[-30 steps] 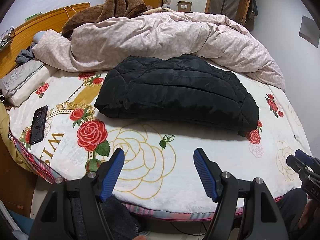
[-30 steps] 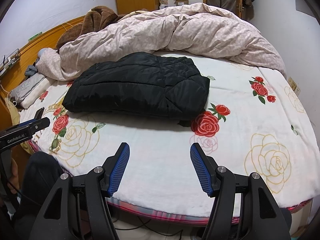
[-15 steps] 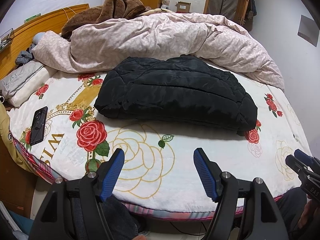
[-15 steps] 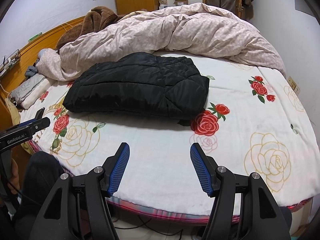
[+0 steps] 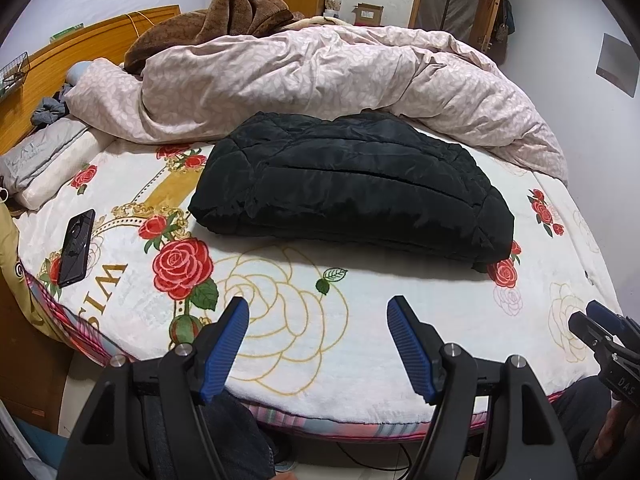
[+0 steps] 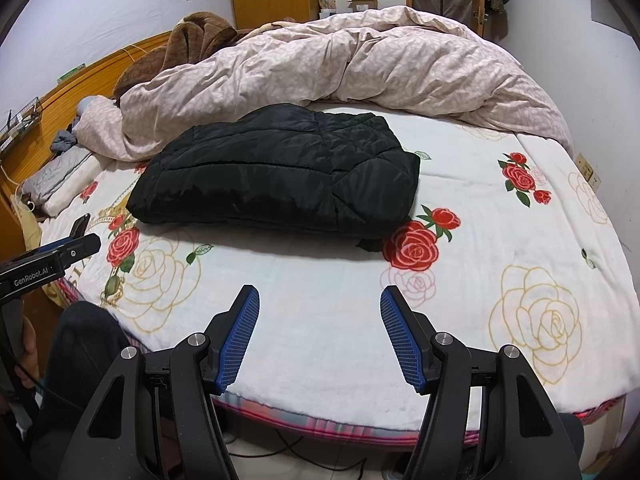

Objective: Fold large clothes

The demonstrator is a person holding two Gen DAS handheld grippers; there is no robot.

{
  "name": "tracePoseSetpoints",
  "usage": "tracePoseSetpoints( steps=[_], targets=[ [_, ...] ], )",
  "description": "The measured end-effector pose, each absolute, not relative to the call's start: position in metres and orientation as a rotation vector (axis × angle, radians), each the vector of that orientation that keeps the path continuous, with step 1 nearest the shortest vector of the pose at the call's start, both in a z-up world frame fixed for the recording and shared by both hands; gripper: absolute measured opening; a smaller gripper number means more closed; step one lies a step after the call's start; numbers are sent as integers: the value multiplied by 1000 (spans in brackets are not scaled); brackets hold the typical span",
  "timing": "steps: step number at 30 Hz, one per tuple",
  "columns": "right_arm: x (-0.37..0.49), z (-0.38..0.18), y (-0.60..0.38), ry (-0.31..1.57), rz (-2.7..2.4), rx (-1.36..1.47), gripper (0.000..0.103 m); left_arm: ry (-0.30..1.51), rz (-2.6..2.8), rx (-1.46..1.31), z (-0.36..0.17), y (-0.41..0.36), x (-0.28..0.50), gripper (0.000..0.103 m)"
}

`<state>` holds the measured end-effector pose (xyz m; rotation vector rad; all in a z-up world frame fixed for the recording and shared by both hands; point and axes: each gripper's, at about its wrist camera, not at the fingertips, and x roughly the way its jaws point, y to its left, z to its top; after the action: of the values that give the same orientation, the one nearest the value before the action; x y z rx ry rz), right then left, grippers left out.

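Left wrist view: black quilted jacket (image 5: pixel 352 192), folded into a thick rectangle, flat on the bed (image 5: pixel 360 320), ahead of and well apart from both tools. Left hand-held gripper (image 5: pixel 318 344): blue pads spread apart, nothing between them, over the near bed edge. Right hand-held gripper (image 6: pixel 320 336): pads likewise apart, empty, jacket ahead and slightly left. Beyond the jacket: pink quilt (image 5: pixel 320 80), bunched, touching its far edge; brown blanket (image 5: pixel 224 20) farther back. Left of the left tool: black phone (image 5: pixel 76 248) on the rose-print cover.
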<state>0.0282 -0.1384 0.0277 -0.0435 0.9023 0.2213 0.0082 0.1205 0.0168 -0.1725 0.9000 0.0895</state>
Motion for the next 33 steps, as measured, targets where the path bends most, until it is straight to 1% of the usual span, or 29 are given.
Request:
tracePoseSetpoints(
  steps=[33],
  targets=[
    [27, 26, -139, 904, 222, -44, 63, 898, 117, -174, 17, 118, 7, 73]
  ],
)
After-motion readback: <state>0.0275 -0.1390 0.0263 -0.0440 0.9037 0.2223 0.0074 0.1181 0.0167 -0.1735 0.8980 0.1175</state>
